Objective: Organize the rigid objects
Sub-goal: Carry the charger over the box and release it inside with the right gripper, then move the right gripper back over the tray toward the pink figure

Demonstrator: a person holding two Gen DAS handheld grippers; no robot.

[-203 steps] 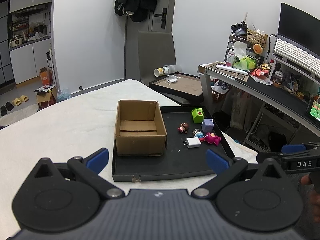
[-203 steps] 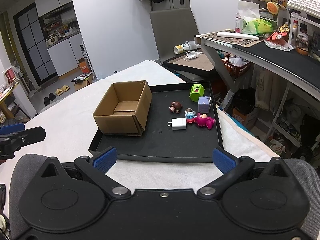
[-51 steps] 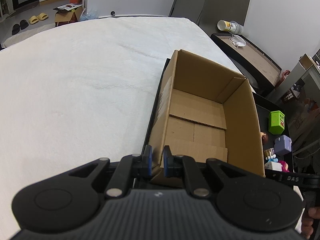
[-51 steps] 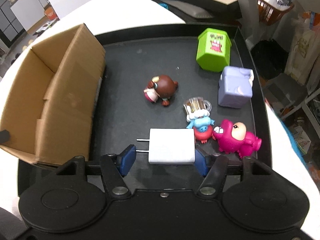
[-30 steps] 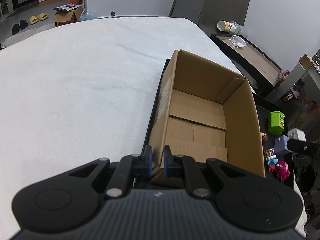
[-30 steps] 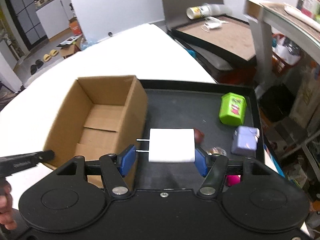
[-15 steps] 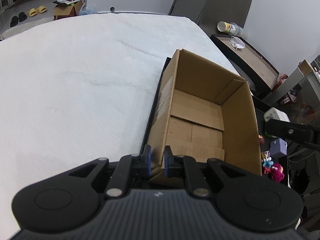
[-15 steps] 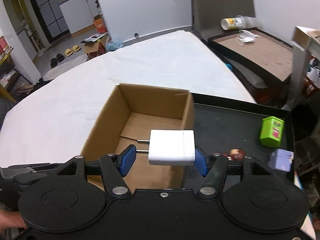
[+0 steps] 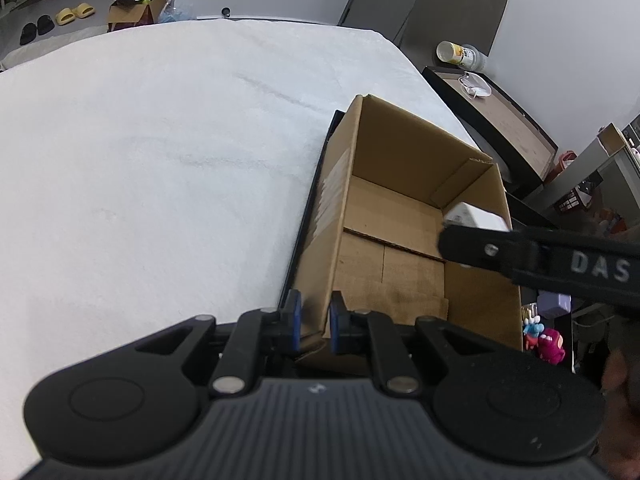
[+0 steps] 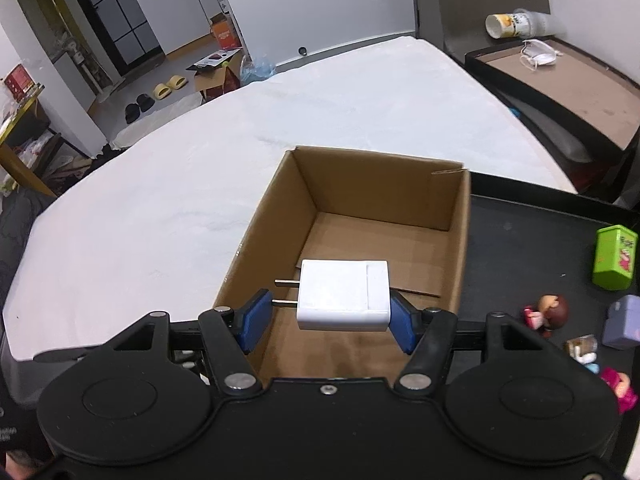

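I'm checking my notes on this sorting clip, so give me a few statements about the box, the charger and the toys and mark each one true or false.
1. The right gripper holds the white charger above the open cardboard box. True.
2. The left gripper is wide open beside the box. False: it is shut on the box's near wall.
3. Toys already lie on the box floor. False: its floor shows only bare cardboard.
4. The green block stands on the black tray, outside the box. True.
5. The charger's prongs point toward the toys. False: they point away, toward the white tabletop.
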